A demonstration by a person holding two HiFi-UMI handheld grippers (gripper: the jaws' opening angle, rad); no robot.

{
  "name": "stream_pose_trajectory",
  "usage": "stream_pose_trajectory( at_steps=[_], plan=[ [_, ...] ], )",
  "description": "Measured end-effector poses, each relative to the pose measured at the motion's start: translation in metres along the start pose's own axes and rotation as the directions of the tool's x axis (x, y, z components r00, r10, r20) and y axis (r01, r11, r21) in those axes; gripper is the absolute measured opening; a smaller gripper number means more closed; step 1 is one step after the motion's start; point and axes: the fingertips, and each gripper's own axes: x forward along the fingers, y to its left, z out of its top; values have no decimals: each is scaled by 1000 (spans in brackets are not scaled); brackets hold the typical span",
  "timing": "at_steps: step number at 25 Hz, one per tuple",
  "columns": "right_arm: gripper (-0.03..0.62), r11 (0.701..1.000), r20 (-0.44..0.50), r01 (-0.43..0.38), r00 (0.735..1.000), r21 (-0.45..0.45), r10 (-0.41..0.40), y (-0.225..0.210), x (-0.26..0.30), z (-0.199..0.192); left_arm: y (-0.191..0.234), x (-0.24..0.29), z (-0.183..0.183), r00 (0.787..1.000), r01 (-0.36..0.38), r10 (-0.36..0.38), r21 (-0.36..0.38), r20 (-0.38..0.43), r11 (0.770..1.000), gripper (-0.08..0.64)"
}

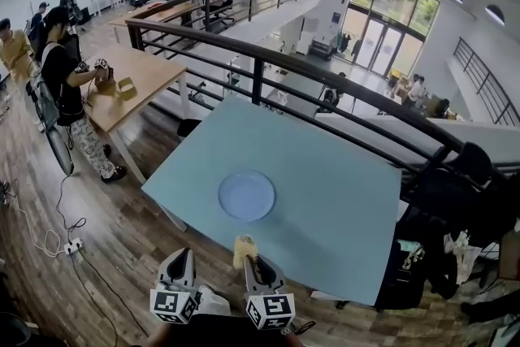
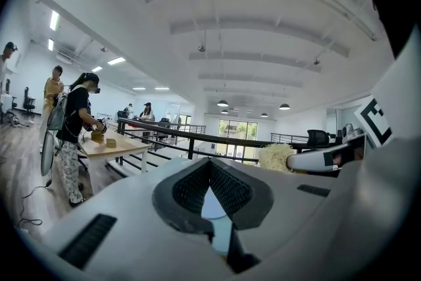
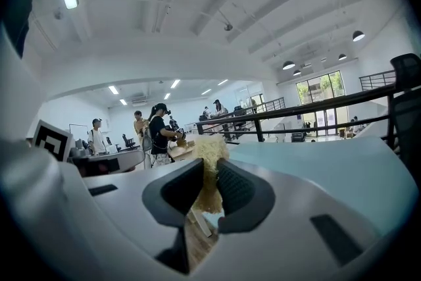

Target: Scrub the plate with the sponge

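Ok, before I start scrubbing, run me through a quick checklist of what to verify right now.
1. Sponge clamped in the right gripper: ok.
2. Plate flat on the table, nothing on it: ok.
3. Sponge touching the plate: not ok, it sits short of the near rim.
4. Left gripper empty, fingers together: ok.
5. Plate steadied against sliding: not ok, nothing holds it.
6. Dirt or water on the plate: cannot tell.

A black railing [image 1: 257, 79] borders the pale blue table [image 1: 345, 203].
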Motion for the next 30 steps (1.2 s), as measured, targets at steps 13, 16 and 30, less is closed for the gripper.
stream_pose_trajectory(
  at_steps=[13,16,30],
  plan=[
    [66,997,11,76,997,7,-76,31,70,4,66,47,10,994,106,-106,1,-5,994,3],
    [66,996,14,91,996,6,-91,36,81,6,75,53,12,992,123,-123,-6,-2,992,3],
    [66,990,1,139,990,-3,-139,44,100,3,93,67,10,984,178,-178,-26,-1,984,3]
  ],
)
